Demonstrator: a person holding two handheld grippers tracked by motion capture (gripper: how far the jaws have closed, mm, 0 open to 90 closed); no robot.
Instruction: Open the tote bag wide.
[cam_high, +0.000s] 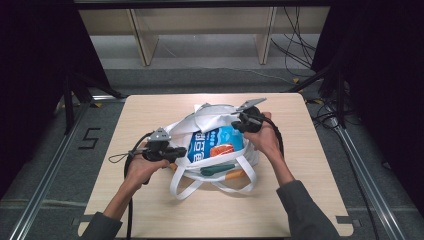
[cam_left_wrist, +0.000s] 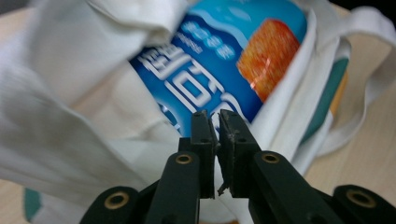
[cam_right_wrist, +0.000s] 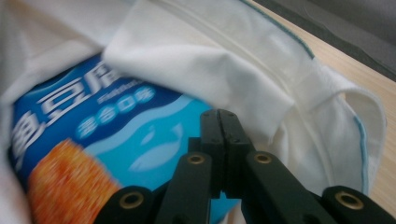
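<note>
Tote bag (cam_high: 210, 120), white cloth, lying on its side near the middle of the wooden table (cam_high: 150, 210), mouth gaping, long straps (cam_high: 200, 187) looped toward the person's side. Green and orange trim shows along its lower edge.

Snack packet (cam_high: 217, 142), blue with white lettering and an orange picture; sits in the open mouth of the bag, partly under a fold of cloth, glossy and likely slippery.

Left gripper (cam_left_wrist: 216, 122), held at the bag's left rim, pointed at the packet; jaws a narrow slit apart, nothing seen between them.

Right gripper (cam_right_wrist: 220, 122), held at the bag's far right rim, above the packet and beside a cloth fold (cam_right_wrist: 201, 60); jaws pressed together, holding nothing.

Handling note: the step appears to be working the packet through the mouth of the bag. It would go best with one gripper pinching the cloth rim to keep the mouth wide while the other takes the packet by its sealed edge rather than its puffed face. Loose folds and straps could snag; a light, slow pull seems wise.
</note>
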